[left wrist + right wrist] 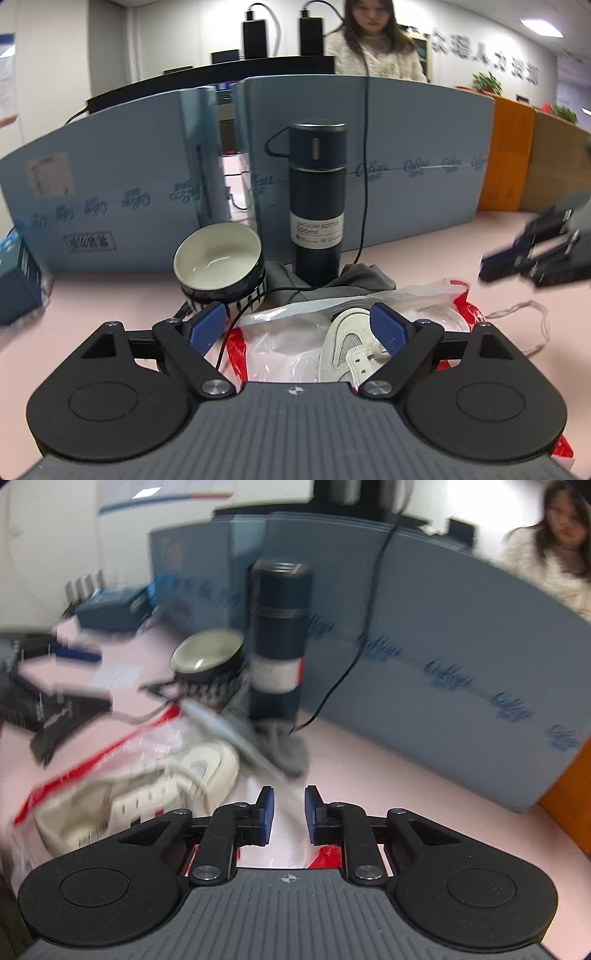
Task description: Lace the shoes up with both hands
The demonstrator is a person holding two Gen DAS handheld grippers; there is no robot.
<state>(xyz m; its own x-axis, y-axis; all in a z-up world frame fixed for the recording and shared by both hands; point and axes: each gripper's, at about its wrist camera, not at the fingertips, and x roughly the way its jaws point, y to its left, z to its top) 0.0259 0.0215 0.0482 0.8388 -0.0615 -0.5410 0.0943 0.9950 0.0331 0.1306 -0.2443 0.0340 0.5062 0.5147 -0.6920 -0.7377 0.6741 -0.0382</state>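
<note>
A white sneaker (343, 347) (155, 786) lies on a clear plastic bag with red print (280, 343) (110, 746) on the pink table. My left gripper (297, 325) hovers over it, open wide, with nothing between its blue pads; the right pad stands above the shoe's eyelet strip. A pale lace (517, 308) trails loose from the shoe across the table to the right. My right gripper (289, 808) (491, 266) hangs to the right of the shoe's toe, its pads a narrow gap apart and bare. The left gripper (62, 686) shows blurred at the left in the right wrist view.
A dark vacuum bottle (317, 199) stands on a grey cloth (362, 284) behind the shoe, beside stacked bowls (218, 258). A black cable (364, 184) hangs over the blue partition (110, 192). A blue box (18, 280) sits at the far left. A person (376, 48) stands behind.
</note>
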